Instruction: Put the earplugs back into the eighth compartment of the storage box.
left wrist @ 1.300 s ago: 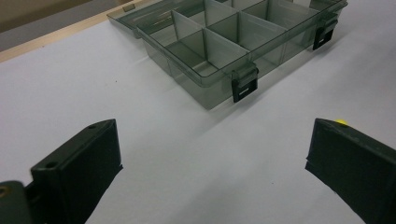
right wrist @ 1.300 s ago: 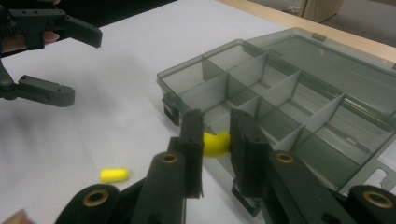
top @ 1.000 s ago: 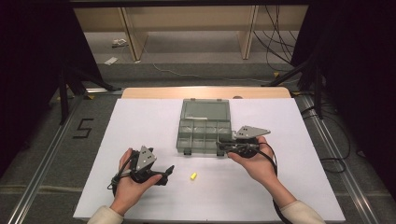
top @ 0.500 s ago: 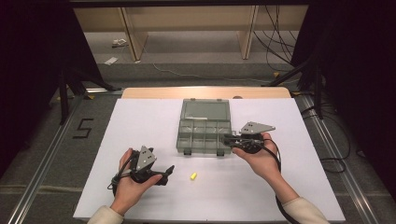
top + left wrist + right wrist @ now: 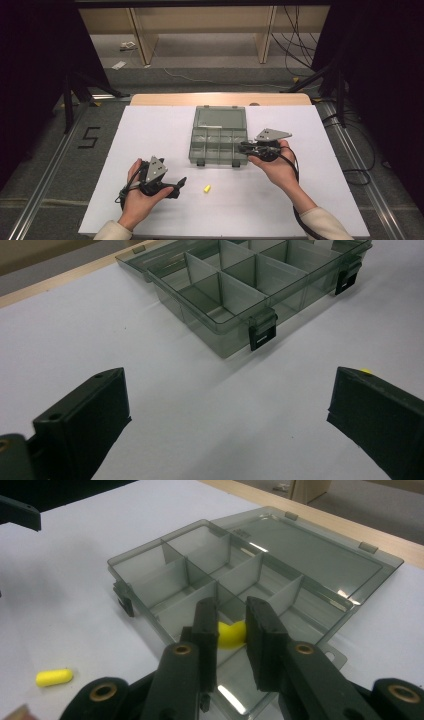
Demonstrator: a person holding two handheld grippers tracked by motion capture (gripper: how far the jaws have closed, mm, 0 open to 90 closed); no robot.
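The right gripper (image 5: 231, 630), clamping a yellow capsule (image 5: 231, 634), has moved over the compartment box (image 5: 219, 142); left gripper (image 5: 172, 189) waits wide open.

Brightly lit white table (image 5: 150, 135), dark at left and right edges. Soft shadows near the box (image 5: 240, 300); glare on its lid (image 5: 320, 555). Close-up jaws slightly blurred.

High view far above the organizer box (image 5: 219, 134); both gripper views low, close, facing its compartments.
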